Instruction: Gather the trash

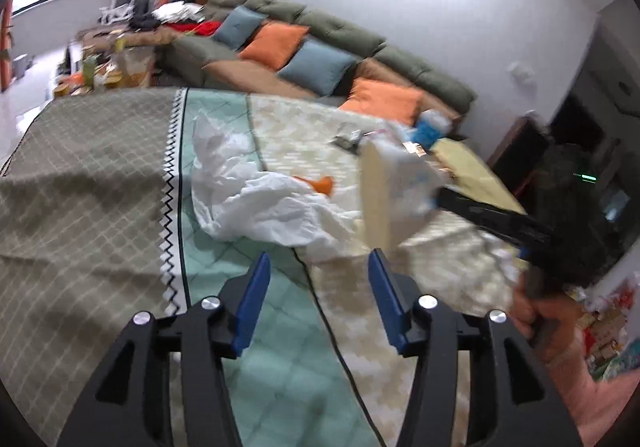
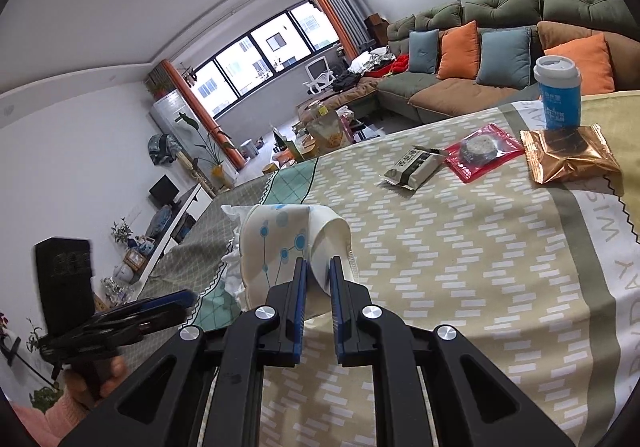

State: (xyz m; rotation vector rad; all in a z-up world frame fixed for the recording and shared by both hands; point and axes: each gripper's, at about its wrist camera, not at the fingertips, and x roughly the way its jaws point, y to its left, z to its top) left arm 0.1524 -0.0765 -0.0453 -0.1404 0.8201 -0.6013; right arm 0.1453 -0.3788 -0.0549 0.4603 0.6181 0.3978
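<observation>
Over the patterned table [image 2: 460, 247], the right gripper [image 2: 318, 273] pinches a crushed paper cup [image 2: 280, 243]; the left gripper [image 1: 316, 267] gapes empty beside the white bag [image 1: 264, 199], which likely needs holding open next.

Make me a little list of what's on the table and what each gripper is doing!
left gripper: open, nothing between its fingers
right gripper: shut on the crushed paper cup
white plastic bag: crumpled on the tablecloth
snack packets: grey, red, gold
blue lidded cup: standing upright behind the gold packet
</observation>
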